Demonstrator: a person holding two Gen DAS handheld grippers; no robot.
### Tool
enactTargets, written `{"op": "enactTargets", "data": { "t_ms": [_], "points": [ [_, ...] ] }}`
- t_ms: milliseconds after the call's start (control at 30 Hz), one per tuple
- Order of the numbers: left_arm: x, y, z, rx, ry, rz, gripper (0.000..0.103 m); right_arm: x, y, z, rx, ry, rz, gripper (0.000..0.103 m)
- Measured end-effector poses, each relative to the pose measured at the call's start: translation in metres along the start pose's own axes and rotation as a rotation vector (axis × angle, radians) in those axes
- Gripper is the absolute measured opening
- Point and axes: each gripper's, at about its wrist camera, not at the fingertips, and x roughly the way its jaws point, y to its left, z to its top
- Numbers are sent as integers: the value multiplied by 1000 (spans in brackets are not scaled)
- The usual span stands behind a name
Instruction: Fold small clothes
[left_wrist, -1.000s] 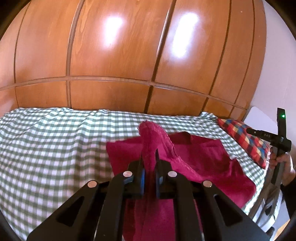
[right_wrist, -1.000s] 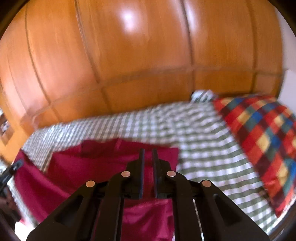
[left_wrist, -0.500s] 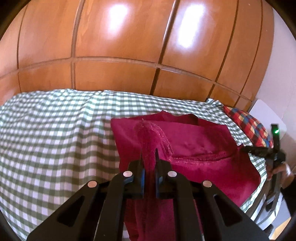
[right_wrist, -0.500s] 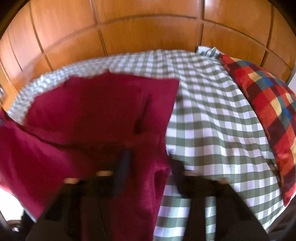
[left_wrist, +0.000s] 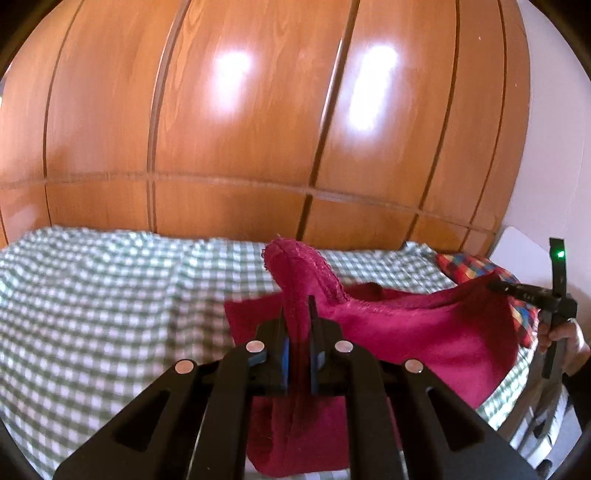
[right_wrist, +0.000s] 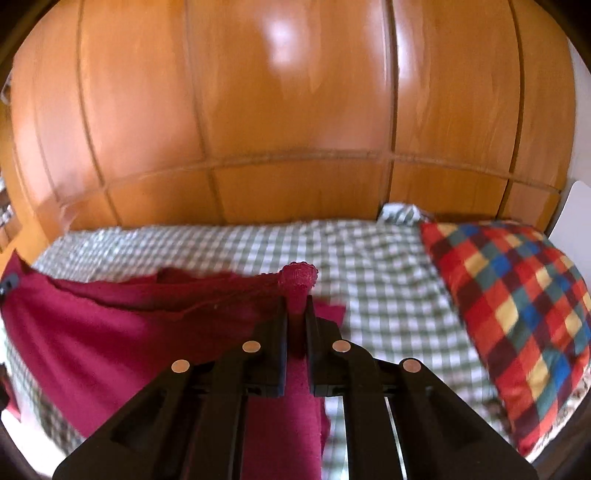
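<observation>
The left gripper (left_wrist: 297, 314) is clamped on a hem of the red cloth (left_wrist: 424, 332); its fingers (left_wrist: 280, 332) stand almost together with the fabric pinched between them, and a tuft of the hem sticks up above the tips. The gripper points a little downward over the bed (left_wrist: 92, 295). From the grip the cloth runs tight to the right, lifted off the checked sheet, up to the right gripper (left_wrist: 554, 299), which a hand (left_wrist: 569, 339) holds at the picture's edge. More cloth hangs below the fingers. A plaid pillow (left_wrist: 469, 269) lies behind the cloth, and a wooden wardrobe (left_wrist: 258, 129) fills the background.

In the right wrist view the right gripper (right_wrist: 296, 314) is likewise closed on the cloth's (right_wrist: 110, 332) hem, a small tuft poking above the fingertips (right_wrist: 282, 314). It tilts downward. The cloth stretches left to the frame's edge, above the bed (right_wrist: 369, 277); the pillow (right_wrist: 517, 314) lies to the right.
</observation>
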Motion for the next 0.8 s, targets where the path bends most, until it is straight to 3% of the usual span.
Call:
{"op": "enactTargets", "data": {
  "t_ms": [100, 233, 467, 567, 600, 633, 700, 800],
  "points": [
    [24, 6, 14, 6, -4, 19, 6, 38, 0, 19, 33, 18, -37, 7],
    [77, 17, 25, 4, 56, 67, 6, 96, 3, 28, 79, 91, -71, 7],
    [178, 41, 8, -30, 258, 164, 7, 176, 2, -1, 106, 274, -162, 7],
    [205, 56, -7, -77, 349, 207, 20, 178, -2, -9, 132, 292, -142, 8],
    [203, 59, -8, -97, 351, 205, 26, 173, -4, -9, 132, 285, -138, 18],
    [200, 64, -9, -127, 346, 196, 31, 168, -5, -9, 130, 273, -141, 34],
    [184, 73, -9, -186, 324, 166, 36, 151, -9, -9, 133, 231, -138, 48],
    [156, 81, -13, -232, 297, 108, 36, 126, -9, -8, 122, 200, -106, 48]
  ]
}}
